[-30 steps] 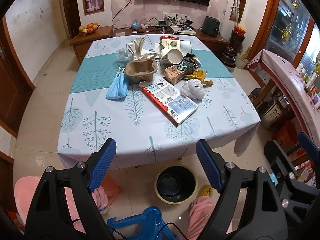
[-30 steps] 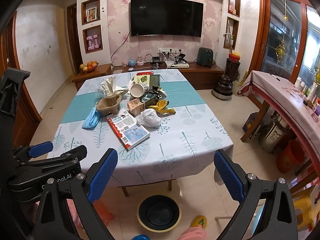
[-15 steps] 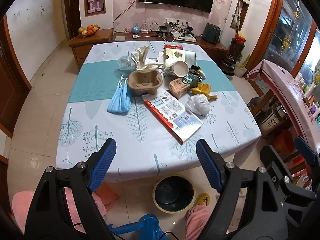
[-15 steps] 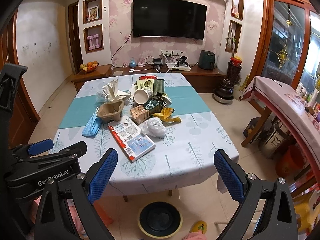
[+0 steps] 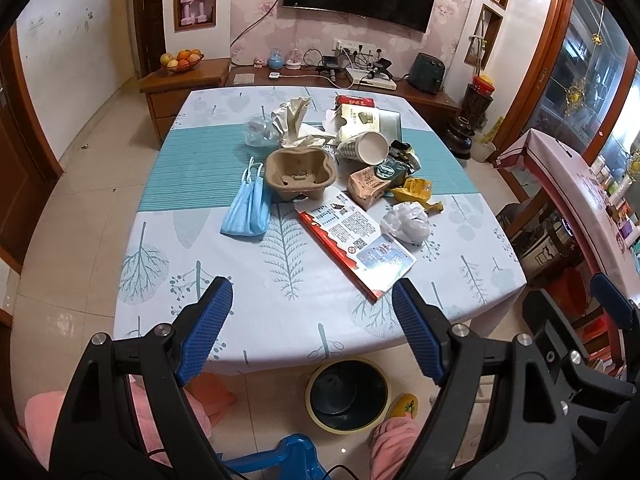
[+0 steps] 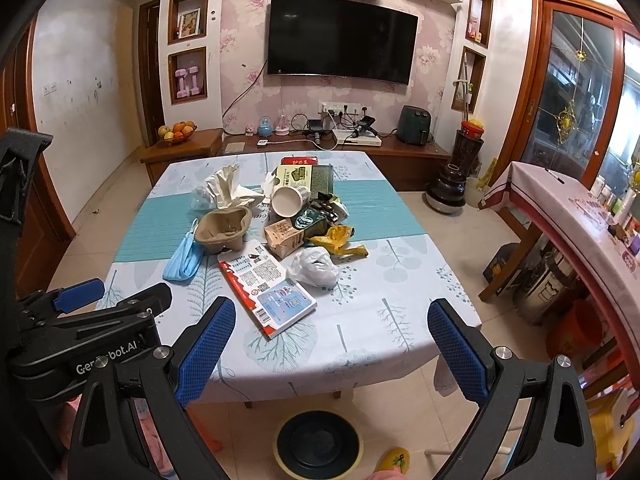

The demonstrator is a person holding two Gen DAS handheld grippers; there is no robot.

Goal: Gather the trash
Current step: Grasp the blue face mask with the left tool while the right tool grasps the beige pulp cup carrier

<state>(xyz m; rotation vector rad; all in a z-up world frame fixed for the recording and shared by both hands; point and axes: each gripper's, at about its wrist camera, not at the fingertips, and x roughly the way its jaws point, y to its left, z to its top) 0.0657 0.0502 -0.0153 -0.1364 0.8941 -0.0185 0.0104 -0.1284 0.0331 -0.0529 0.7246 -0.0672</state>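
A heap of trash lies mid-table: a blue face mask, a brown pulp cup tray, a flat red-edged box, a crumpled white bag, a paper cup, a yellow wrapper and crumpled paper. The same heap shows in the right wrist view, with the box nearest. A round dark bin stands on the floor below the table's front edge. My left gripper and right gripper are both open and empty, held above the front edge.
The table has a tree-print cloth with a teal runner. A second covered table stands at right. A sideboard with a fruit bowl lines the far wall. A blue plastic stool is below me.
Both grippers have moved forward toward the table, so the trash heap looks nearer and larger. Both stay open. Nothing on the table has moved.
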